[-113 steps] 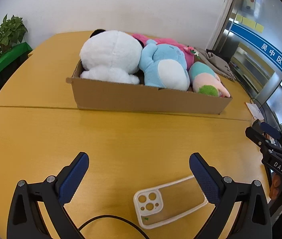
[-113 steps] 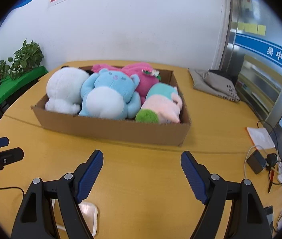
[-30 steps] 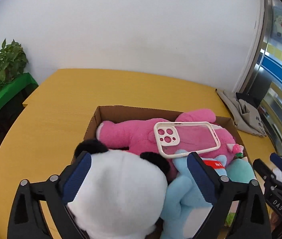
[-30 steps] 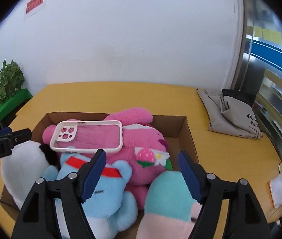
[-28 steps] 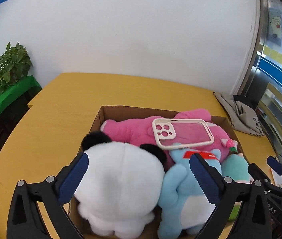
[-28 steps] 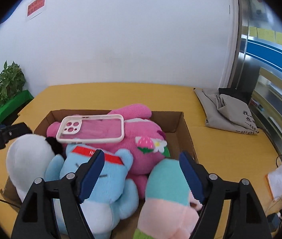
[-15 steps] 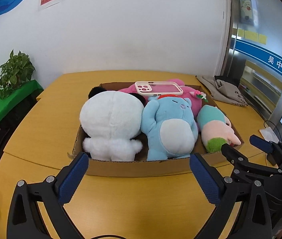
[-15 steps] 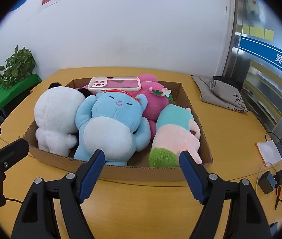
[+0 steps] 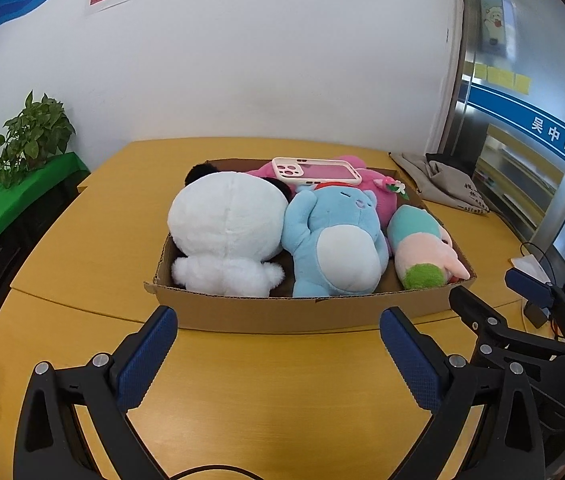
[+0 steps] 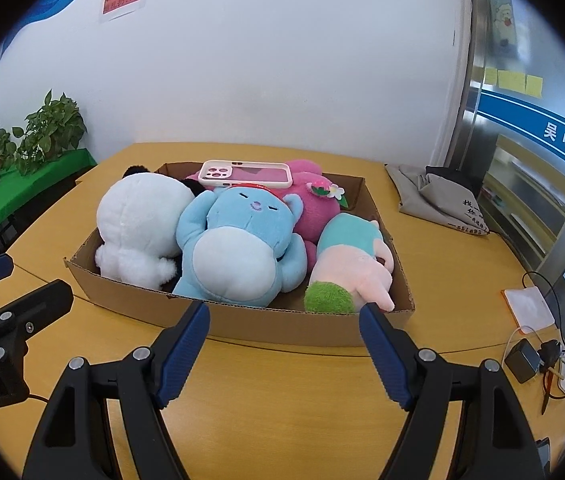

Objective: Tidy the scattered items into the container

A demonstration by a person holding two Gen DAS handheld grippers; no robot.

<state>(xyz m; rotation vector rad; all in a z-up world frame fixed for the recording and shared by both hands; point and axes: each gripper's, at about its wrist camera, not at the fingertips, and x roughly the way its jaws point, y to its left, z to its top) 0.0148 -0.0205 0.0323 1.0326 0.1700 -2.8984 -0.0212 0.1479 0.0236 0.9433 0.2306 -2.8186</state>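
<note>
A cardboard box (image 9: 298,314) (image 10: 242,322) stands on the yellow table. It holds a white panda plush (image 9: 226,228) (image 10: 140,220), a blue plush (image 9: 334,240) (image 10: 238,248), a pink plush (image 9: 378,196) (image 10: 314,208) and a teal-and-pink plush (image 9: 422,244) (image 10: 350,260). A clear phone case (image 9: 316,171) (image 10: 246,173) lies on top of the pink plush at the back. My left gripper (image 9: 278,354) is open and empty in front of the box. My right gripper (image 10: 284,348) is open and empty, also in front of the box.
Grey folded bags (image 9: 442,184) (image 10: 442,196) lie at the back right of the table. A charger and cables (image 10: 538,356) and a white card (image 10: 528,304) lie at the right edge. Potted plants (image 9: 22,140) stand on a green shelf at the left.
Both grippers have pulled back and down from above the box to the table in front of it. The phone case, earlier on the table, now rests in the box.
</note>
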